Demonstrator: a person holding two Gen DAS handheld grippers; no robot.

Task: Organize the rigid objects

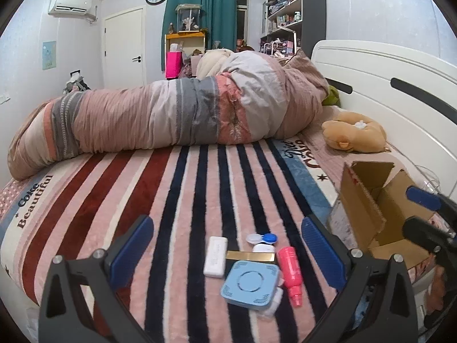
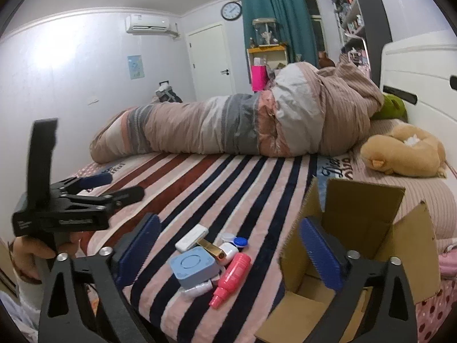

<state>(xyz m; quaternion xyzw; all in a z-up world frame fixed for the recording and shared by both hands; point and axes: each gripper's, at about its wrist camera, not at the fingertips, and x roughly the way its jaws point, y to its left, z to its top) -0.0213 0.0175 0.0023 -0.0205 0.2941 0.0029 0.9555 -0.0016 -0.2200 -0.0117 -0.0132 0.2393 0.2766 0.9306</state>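
Rigid objects lie clustered on the striped blanket [image 1: 200,188]: white case [image 1: 215,256], blue square box [image 1: 251,284], contact-lens case [image 1: 262,239], pink bottle [image 1: 291,274]; left gripper [image 1: 228,254] hovers over them, jaws spread wide, empty; cardboard box [image 2: 368,228] stands open just right; right gripper [image 2: 231,253] gapes wide beside it, holding nothing.

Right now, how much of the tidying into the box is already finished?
Nothing looks done yet: the cardboard box shows only bare cardboard inside. Nothing is in hand; the left tongs and right tongs are both open. Left to move: the blue case, pink bottle, white bar, gold bar and lens case, all on the blanket.
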